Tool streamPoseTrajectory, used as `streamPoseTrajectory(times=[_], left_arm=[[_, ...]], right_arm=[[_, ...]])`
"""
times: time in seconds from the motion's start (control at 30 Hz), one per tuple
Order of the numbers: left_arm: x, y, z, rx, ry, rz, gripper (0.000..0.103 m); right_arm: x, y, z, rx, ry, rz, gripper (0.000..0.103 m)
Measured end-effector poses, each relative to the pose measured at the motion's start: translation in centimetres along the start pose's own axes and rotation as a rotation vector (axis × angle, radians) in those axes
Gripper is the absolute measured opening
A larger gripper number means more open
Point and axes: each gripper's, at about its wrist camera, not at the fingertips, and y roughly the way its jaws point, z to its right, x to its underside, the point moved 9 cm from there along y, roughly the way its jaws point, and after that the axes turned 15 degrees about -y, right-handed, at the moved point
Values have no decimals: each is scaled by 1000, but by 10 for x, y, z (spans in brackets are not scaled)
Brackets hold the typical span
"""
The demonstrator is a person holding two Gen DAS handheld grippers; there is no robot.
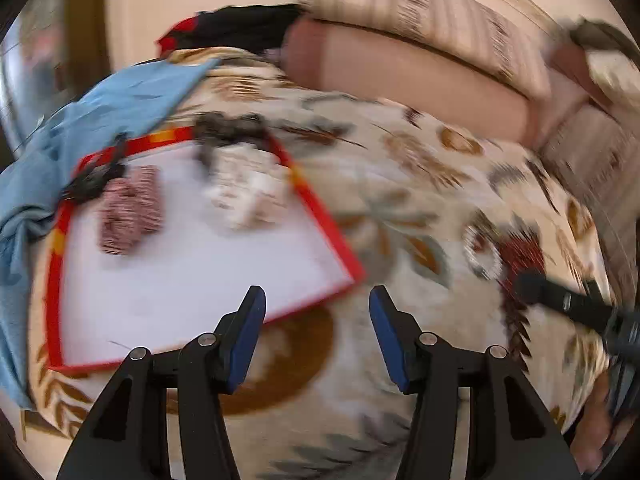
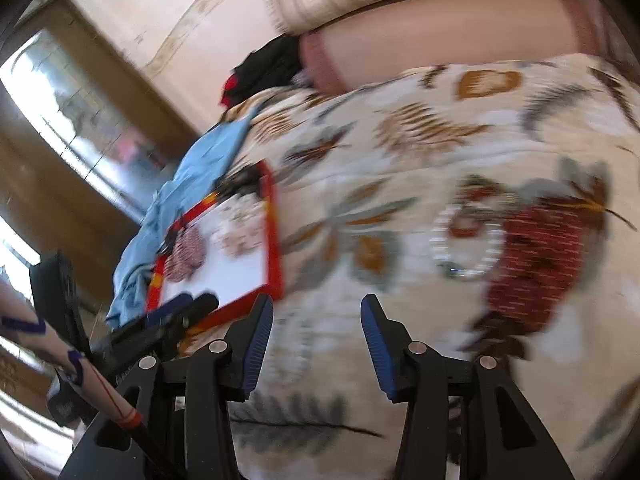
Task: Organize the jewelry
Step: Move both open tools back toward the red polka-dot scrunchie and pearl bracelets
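Beyond the right gripper [image 2: 317, 318] – fingers apart, empty – pearl bracelet [image 2: 466, 240] on the bedspread [image 2: 400, 152], well ahead-right.

You are looking at a bed [image 1: 400, 184] covered by a cream blanket printed with brown and grey leaves. At its far end a pink bolster [image 1: 408, 84] lies under a striped pillow [image 1: 400, 4]. Behind them stands a plain cream wall [image 2: 160, 4]. On your left, daylight comes through a window [image 2: 68, 120] with a brown frame.
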Motion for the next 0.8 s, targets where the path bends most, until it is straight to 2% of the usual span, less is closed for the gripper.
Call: streamPoseTrajectory(times=[0.2,0.33,0.43,0.63,0.8], left_arm=[[54,21,58,48,160,-62,53],[81,37,68,33,196,-91,53],[89,31,70,16,242,-45,53],[73,13,47,53,174,-16,53],[63,12,18,47,108,-43,53]], right_arm=[[6,-46,66,105,101,68,56],[15,-63,109,160,177,84,57],[24,-66,129,174,221,84,57],[41,-58,137,155,240,73,57],[48,-54,143,143,257,72,57]])
